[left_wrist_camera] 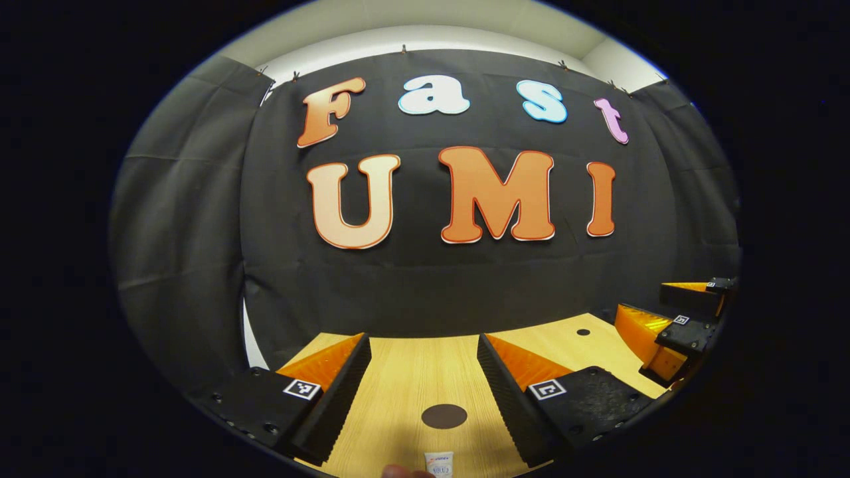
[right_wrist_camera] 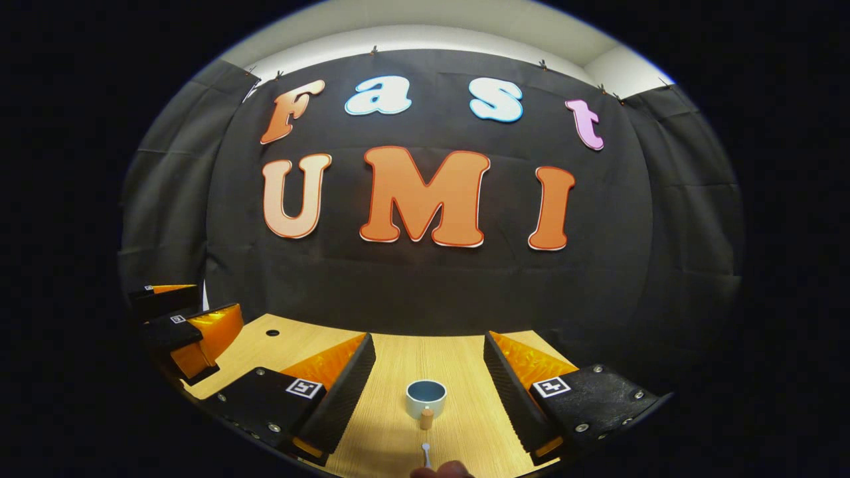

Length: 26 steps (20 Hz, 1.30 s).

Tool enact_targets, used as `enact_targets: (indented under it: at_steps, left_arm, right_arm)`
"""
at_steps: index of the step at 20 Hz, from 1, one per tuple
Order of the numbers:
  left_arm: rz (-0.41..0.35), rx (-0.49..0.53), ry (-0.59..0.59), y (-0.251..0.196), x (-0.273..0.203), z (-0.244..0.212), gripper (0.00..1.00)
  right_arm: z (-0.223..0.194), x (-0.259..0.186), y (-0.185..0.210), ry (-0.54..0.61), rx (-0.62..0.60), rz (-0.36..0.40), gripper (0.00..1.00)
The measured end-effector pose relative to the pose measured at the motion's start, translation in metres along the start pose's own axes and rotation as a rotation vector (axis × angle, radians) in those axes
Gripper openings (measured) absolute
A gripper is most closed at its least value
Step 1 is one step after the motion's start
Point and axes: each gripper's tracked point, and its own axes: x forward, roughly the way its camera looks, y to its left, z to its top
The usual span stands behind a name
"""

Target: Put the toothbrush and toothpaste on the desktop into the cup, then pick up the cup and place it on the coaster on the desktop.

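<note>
In the left gripper view my left gripper (left_wrist_camera: pixel 422 338) stands open above the wooden desktop (left_wrist_camera: pixel 398 378). A dark round coaster (left_wrist_camera: pixel 443 416) lies between its fingers. The end of a white toothpaste tube (left_wrist_camera: pixel 439 463) shows at the bottom edge. My right gripper (left_wrist_camera: pixel 664 305) appears open at the far right. In the right gripper view my right gripper (right_wrist_camera: pixel 429 337) is open, with nothing held. A white cup (right_wrist_camera: pixel 425 397) with a blue inside and a wooden handle stands upright between the fingers. The white toothbrush (right_wrist_camera: pixel 425 453) lies just in front of the cup. My left gripper (right_wrist_camera: pixel 192 307) sits at the left.
Black cloth walls close the booth behind the desktop (right_wrist_camera: pixel 398 358) and on both sides. A small dark hole (left_wrist_camera: pixel 583 331) marks the desk near the back, also seen as a hole (right_wrist_camera: pixel 272 332) in the right gripper view. A blurred pinkish shape (right_wrist_camera: pixel 441 470) is at the bottom edge.
</note>
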Motion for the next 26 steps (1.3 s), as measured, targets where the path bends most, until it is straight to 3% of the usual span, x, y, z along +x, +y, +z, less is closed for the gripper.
enact_targets:
  at_steps: [8, 12, 17, 22, 26]
  left_arm:
    - [-0.021, 0.032, 0.227, -0.002, 0.002, -0.079, 0.98]
    - [-0.072, 0.021, 0.422, -0.011, -0.010, -0.140, 0.98]
    - [-0.073, -0.005, 0.693, -0.009, -0.035, -0.214, 0.98]
    - [-0.064, -0.047, 0.857, -0.011, -0.045, -0.221, 0.99]
    - [-0.071, -0.018, 0.897, -0.009, -0.048, -0.231, 0.98]
  right_arm:
    - [-0.081, 0.000, 0.012, 0.263, -0.026, 0.083, 0.99]
    - [-0.145, -0.007, 0.009, 0.499, -0.048, 0.090, 0.99]
    - [-0.221, -0.026, 0.010, 0.782, -0.040, 0.119, 1.00]
    - [-0.253, -0.026, 0.006, 0.913, -0.037, 0.123, 1.00]
    - [-0.277, -0.019, 0.005, 0.982, -0.036, 0.121, 1.00]
